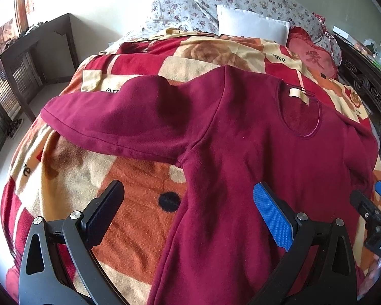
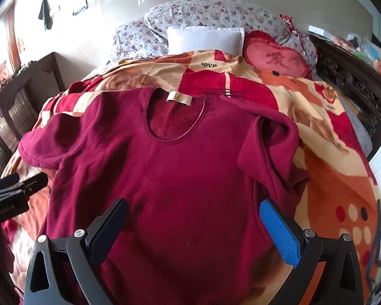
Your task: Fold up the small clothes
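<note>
A dark red fleece top (image 1: pixel 241 152) lies face up on the bed, neckline away from me, with a cream label at the collar. It also shows in the right wrist view (image 2: pixel 170 172). Its left sleeve (image 1: pixel 109 124) is spread out flat to the left. Its right sleeve (image 2: pixel 271 147) is bunched and folded in on itself. My left gripper (image 1: pixel 188 198) is open over the top's left side seam, empty. My right gripper (image 2: pixel 193 216) is open above the top's lower body, empty.
The top rests on a red, orange and cream blanket (image 1: pixel 129 185). A white pillow (image 2: pixel 205 38), floral bedding (image 2: pixel 216 12) and a red heart cushion (image 2: pixel 274 58) lie at the head. A dark wooden cabinet (image 1: pixel 17 71) stands left, a carved dark bed frame (image 2: pixel 355 89) right.
</note>
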Demonstrator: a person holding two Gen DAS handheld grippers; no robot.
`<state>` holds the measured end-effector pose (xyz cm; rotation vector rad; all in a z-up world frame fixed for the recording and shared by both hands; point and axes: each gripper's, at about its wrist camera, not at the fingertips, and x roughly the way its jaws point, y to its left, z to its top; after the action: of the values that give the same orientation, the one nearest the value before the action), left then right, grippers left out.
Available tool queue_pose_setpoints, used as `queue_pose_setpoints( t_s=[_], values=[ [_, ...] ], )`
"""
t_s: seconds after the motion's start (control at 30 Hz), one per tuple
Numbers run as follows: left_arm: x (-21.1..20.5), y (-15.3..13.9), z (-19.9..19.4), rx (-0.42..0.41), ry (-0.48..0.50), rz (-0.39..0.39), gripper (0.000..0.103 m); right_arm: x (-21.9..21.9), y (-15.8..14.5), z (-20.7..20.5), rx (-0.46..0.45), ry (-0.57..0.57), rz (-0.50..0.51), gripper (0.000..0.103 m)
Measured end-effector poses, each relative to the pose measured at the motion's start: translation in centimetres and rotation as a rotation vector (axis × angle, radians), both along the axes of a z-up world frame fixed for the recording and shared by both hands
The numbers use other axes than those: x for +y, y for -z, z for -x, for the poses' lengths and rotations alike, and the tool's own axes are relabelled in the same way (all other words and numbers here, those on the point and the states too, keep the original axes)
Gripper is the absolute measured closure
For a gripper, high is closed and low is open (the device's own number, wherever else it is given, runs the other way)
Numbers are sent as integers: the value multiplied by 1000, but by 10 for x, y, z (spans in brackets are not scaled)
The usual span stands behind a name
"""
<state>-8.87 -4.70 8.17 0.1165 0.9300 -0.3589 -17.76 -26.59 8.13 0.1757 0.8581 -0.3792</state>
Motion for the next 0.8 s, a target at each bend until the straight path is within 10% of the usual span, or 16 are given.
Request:
queue_pose_setpoints(
  t_s=[0.8],
  values=[
    [15,6,-20,15,-48,-12,1,1,15,-23,-9,10,-89,0]
  ],
)
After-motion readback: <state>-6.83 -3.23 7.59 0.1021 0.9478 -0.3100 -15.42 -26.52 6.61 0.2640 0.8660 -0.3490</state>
